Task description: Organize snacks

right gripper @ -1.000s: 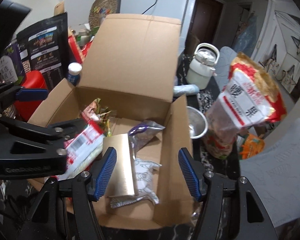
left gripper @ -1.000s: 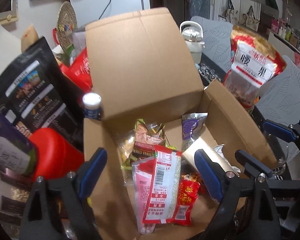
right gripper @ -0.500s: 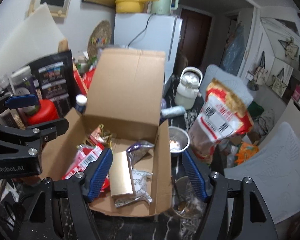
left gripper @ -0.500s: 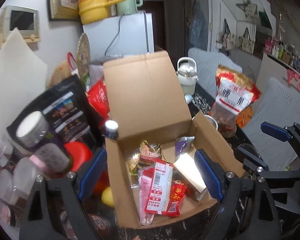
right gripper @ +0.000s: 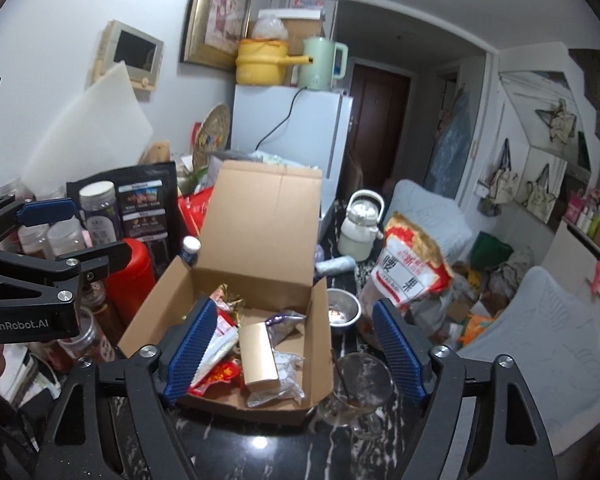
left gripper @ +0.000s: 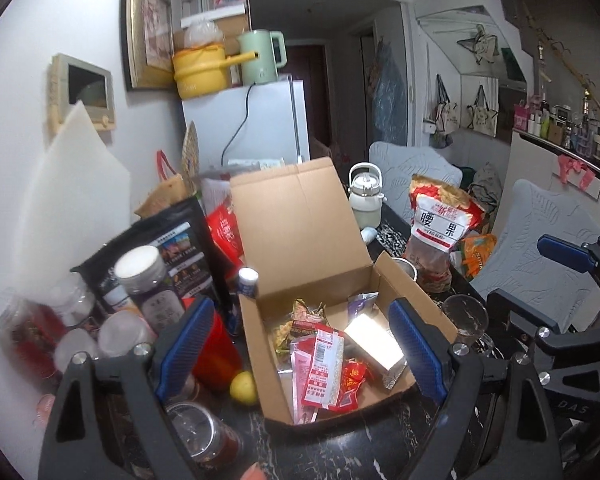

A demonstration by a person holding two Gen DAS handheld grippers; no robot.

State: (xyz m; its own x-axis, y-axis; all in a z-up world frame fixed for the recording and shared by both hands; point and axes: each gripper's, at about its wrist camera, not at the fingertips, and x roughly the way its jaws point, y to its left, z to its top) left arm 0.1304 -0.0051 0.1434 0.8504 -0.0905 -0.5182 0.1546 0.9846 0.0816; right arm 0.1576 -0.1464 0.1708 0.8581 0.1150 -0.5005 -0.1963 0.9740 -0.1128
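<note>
An open cardboard box stands on the dark marble table with its lid up. Inside lie several snack packets: a red-and-white packet, a gold box, a purple packet and a green packet. My left gripper is open and empty, held back above the box's near edge. My right gripper is open and empty, also above the box's near side. Each gripper shows at the edge of the other's view.
A large cashew bag stands right of the box, by a white kettle, a steel bowl and a glass. Jars, a black bag, a red container and a lemon crowd the left.
Both grippers have pulled up and back from the box, so it looks smaller and more of the room shows. Both stay open and empty. The box contents are unmoved.
</note>
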